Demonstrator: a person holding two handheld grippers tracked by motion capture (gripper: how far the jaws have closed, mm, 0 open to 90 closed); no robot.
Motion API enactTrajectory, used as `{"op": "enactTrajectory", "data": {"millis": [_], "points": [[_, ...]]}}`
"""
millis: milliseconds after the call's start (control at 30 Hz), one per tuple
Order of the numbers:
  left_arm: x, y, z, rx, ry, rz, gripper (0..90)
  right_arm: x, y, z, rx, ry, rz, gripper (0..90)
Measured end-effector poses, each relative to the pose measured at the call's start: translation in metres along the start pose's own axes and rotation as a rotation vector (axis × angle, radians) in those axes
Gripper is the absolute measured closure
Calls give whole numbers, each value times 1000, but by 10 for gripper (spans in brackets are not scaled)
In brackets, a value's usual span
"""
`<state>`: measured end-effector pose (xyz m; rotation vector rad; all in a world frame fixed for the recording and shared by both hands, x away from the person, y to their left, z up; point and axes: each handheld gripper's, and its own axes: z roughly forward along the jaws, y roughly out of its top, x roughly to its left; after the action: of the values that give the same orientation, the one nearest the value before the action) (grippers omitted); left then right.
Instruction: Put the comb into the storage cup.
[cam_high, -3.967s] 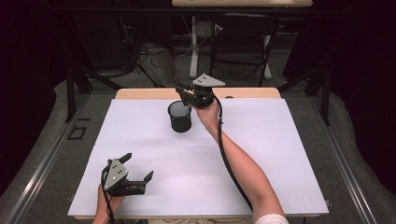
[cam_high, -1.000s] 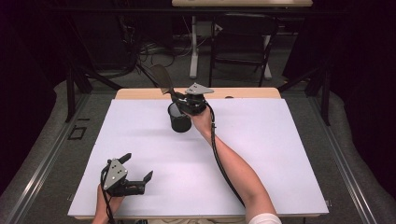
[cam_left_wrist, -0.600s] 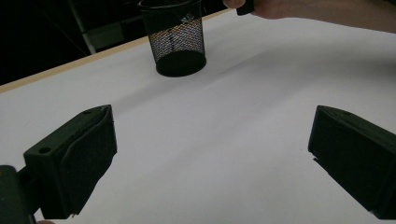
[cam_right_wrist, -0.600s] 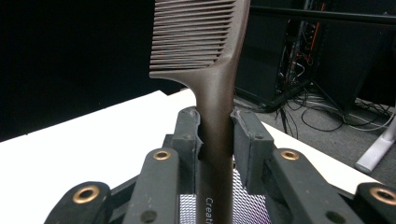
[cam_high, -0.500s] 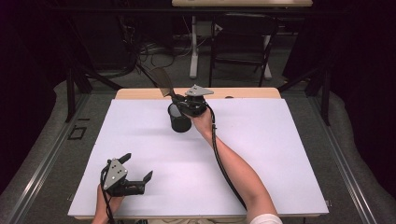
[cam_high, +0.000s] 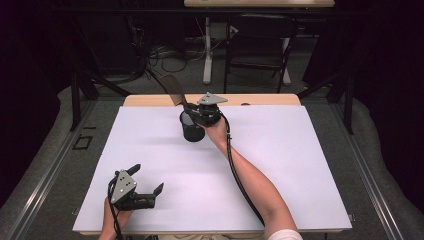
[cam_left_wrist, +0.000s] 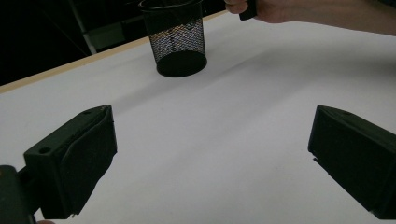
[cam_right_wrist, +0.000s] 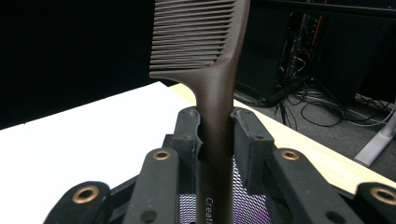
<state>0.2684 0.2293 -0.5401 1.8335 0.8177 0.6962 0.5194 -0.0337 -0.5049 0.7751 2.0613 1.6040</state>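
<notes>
A black mesh cup (cam_high: 192, 129) stands upright at the far middle of the white table (cam_high: 300, 165); it also appears in the left gripper view as the mesh cup (cam_left_wrist: 177, 39). My right gripper (cam_high: 192, 112) hovers at the cup's rim, shut on the handle of a brown comb (cam_high: 172, 89). The toothed end slants up and away to the left. In the right gripper view the comb (cam_right_wrist: 215, 93) is clamped between both pads (cam_right_wrist: 187, 135), with cup mesh (cam_right_wrist: 243, 200) below. My left gripper (cam_high: 147, 178) rests near the front left, open and holding nothing, its jaws wide apart around bare table (cam_left_wrist: 210, 154).
A strip of wooden tabletop (cam_high: 270, 99) shows past the white sheet's far edge. Beyond it are a chair (cam_high: 260, 45), a desk leg (cam_high: 207, 55) and floor cables (cam_high: 165, 55). A person's right forearm (cam_high: 250, 180) crosses the table's middle.
Since four seconds ago my right gripper has shifted a little left and down onto the cup's rim, comb held. Over the last second it barely moved. The left gripper stayed still.
</notes>
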Motion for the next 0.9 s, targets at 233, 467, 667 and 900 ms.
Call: {"op": "enactTrajectory", "data": {"millis": [233,467,667,900], "points": [[0,0,0,0,0,0,12,0,-2,1,5,0,-4,723],[0,0,0,0,1,-1,12,0,-5,2,12,-3,-4,723],[0,0,0,0,2,-1,12,1,-6,1,23,-5,-13,720],[0,0,-1,-2,4,-4,12,1,-7,-1,54,0,-4,559]]}}
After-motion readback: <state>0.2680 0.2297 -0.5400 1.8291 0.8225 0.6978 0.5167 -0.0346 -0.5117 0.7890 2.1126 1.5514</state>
